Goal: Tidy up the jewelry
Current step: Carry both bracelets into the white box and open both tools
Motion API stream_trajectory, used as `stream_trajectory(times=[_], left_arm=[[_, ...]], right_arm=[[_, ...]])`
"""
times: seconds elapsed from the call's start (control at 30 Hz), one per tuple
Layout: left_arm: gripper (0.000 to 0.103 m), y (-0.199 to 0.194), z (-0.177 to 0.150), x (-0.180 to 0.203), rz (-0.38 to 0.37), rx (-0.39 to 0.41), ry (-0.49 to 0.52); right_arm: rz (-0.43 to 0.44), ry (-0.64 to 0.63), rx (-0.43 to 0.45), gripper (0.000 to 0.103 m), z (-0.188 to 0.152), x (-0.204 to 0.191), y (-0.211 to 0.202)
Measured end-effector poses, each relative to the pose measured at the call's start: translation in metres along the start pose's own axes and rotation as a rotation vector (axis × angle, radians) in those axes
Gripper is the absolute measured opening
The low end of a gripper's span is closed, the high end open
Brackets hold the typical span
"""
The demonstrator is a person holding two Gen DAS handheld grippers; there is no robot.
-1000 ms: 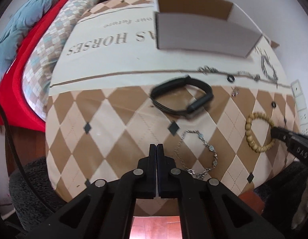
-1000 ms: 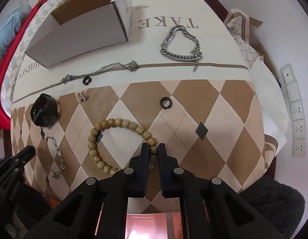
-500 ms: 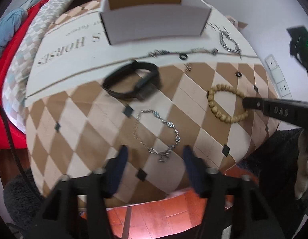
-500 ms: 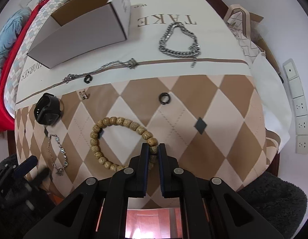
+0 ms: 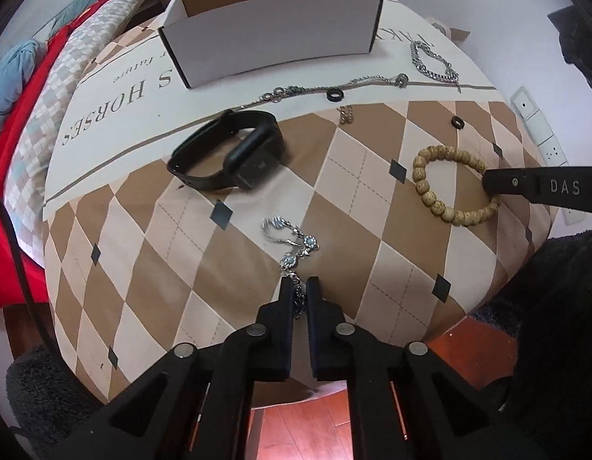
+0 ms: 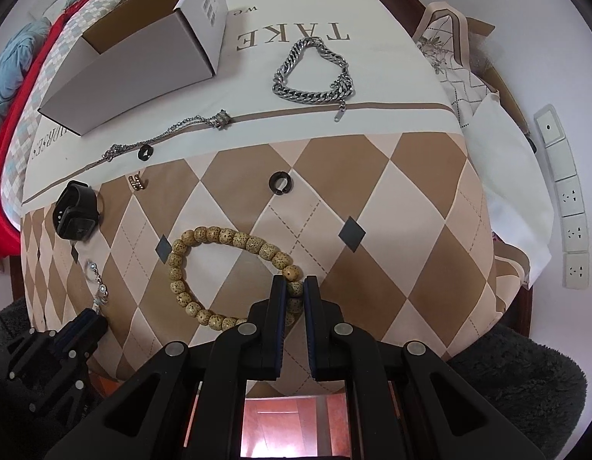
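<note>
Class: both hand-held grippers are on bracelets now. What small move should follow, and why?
Probably lift: the left hand-held gripper is shut on the silver bracelet, the right hand-held gripper on the bead bracelet, both lying on the cloth; the box is open.

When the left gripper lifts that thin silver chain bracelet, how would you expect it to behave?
The silver chain bracelet will probably go limp and dangle: it already lies bunched in loose links, with only its end pinched in the left gripper. It looks light, being thin beside the heavy curb chain. Gripped at one narrow spot, it might slip out or swing.
</note>
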State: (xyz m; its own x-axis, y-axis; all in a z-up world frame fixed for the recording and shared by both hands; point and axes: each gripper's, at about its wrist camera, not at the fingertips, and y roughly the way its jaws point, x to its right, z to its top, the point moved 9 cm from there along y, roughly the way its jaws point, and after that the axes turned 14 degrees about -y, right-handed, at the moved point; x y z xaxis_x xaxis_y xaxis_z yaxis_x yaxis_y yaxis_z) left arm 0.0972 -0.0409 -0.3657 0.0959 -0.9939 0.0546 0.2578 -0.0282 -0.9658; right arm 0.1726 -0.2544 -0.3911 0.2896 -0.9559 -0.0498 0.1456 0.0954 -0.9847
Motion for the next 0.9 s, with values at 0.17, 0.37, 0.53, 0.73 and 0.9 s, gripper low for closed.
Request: stream_trajectory(times=[0.17, 0.37, 0.53, 0.73, 0.9], left_arm=[[0.003, -0.018, 0.012, -0.016, -0.067, 0.029, -0.068], [0.003, -0.048, 0.047, -0.024, -0.122, 0.075, -0.119], [0.003, -0.076, 0.071, -0.027, -0.143, 0.131, -0.135], [0.003, -0.093, 0.103, -0.027, -0.175, 0.168, -0.145], [0.003, -0.121, 0.135, -0.025, -0.201, 0.218, -0.133]], right_arm=[[0.028, 0.019, 0.047, 0.009, 0.008, -0.003, -0.011], [0.070, 0.016, 0.108, 0.009, 0.019, -0.016, -0.037], [0.110, -0.005, 0.156, 0.009, 0.028, -0.031, -0.062], [0.122, -0.025, 0.234, 0.009, 0.047, -0.048, -0.098], [0.142, -0.025, 0.310, 0.009, 0.073, -0.054, -0.132]])
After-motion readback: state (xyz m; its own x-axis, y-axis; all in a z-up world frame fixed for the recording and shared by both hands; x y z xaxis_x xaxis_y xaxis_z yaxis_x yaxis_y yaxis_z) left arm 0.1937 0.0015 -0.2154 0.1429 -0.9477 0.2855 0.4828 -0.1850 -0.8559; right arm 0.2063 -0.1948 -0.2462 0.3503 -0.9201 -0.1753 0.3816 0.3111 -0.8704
